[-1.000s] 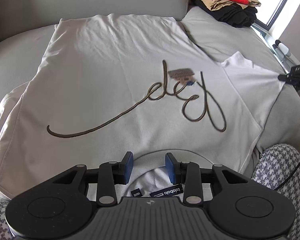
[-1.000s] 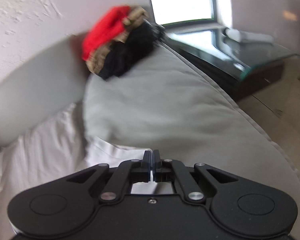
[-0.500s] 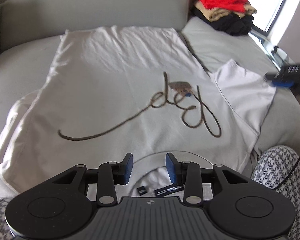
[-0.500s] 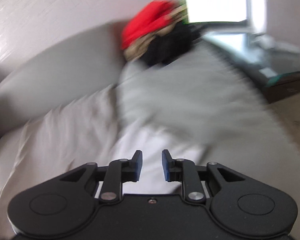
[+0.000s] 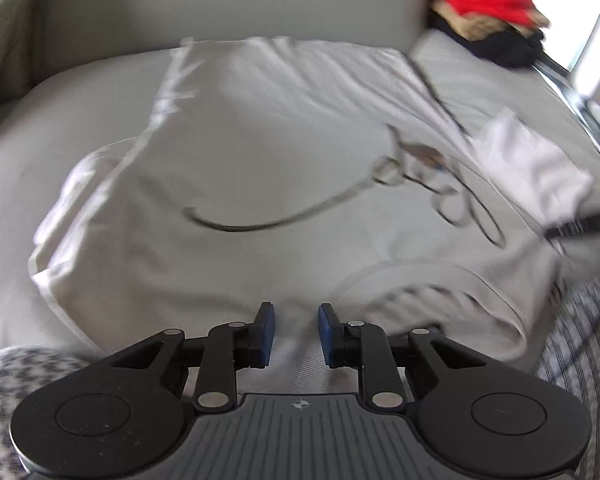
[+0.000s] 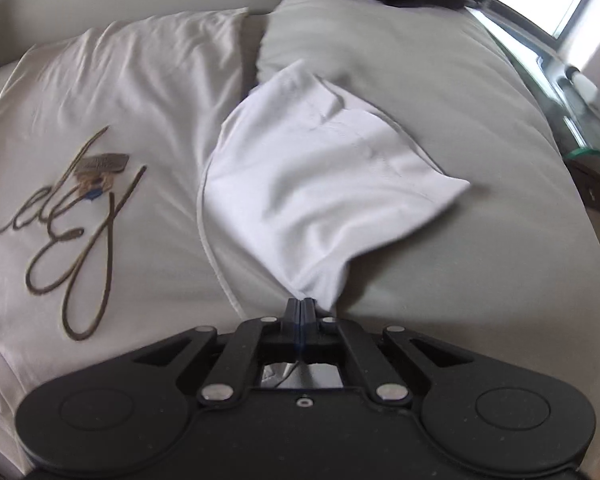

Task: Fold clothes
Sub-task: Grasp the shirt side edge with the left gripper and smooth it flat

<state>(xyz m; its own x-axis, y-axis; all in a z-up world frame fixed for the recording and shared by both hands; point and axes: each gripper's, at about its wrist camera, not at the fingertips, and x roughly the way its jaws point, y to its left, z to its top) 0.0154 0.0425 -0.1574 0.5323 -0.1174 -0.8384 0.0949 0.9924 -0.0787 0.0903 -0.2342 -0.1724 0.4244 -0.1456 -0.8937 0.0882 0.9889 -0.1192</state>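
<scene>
A pale T-shirt (image 5: 260,168) lies spread face up across the grey sofa seat (image 5: 80,92), its hem toward the backrest and its collar nearest the camera, so the whole front with the dark looping script (image 6: 76,216) is open for folding. The right hand-held gripper (image 6: 300,312) has its jaws pressed together on the lower corner of the right sleeve (image 6: 316,184), and the cloth draws into a taut point where it enters the pads; this grip at the very edge probably serves to carry the sleeve inward over the chest as the first fold. The left hand-held gripper (image 5: 294,330) hovers with its blue pads spread apart just over the shoulder area beside the ribbed collar (image 5: 432,280), holding nothing; it seems placed there either to pin the body down or to take the shoulder so the shirt does not slide while the sleeve is pulled. A small hang tag (image 6: 102,162) rests on the lettering and may get trapped inside the fold. The left sleeve (image 5: 80,176) lies bunched at the far side, not yet dealt with. A stack of folded clothes (image 5: 492,12), red on top of tan and black, sits on the cushion near the window, likely the pile this shirt will join. The left view is blurred, so fine contact at the collar cannot be judged.
</scene>
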